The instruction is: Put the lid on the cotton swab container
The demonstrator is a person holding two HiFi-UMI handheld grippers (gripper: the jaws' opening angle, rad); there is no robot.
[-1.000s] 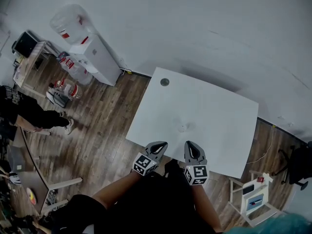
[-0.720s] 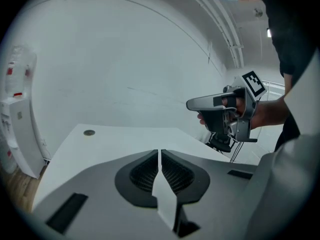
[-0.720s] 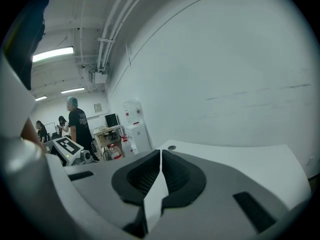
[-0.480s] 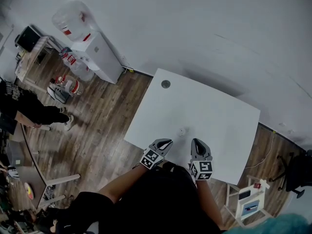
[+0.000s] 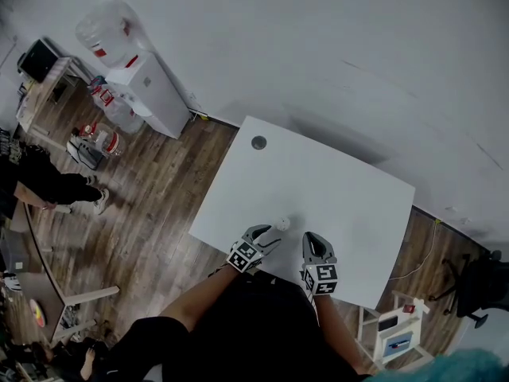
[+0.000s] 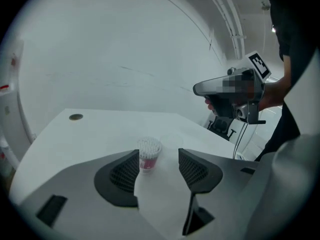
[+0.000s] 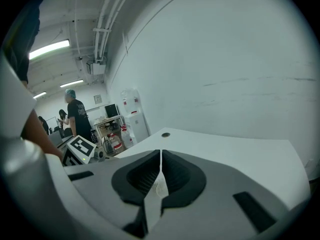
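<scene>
Judging the reach in hand: left gripper (image 6: 159, 156), jaws just opened wide with nothing between, faces the untouched lidless clear plastic cotton swab container (image 6: 149, 151) near the white table's (image 5: 334, 181) near edge; right gripper (image 7: 160, 154) is pressed together, empty; next, close gently.

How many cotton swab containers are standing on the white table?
1. The cotton swab container stands upright, lid off, near the table edge closest to the person. No other shows.

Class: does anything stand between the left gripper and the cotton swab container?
Nothing visible does. The left gripper has just been opening, nothing between its jaws; only bare table separates it from the cotton swab container.
</scene>
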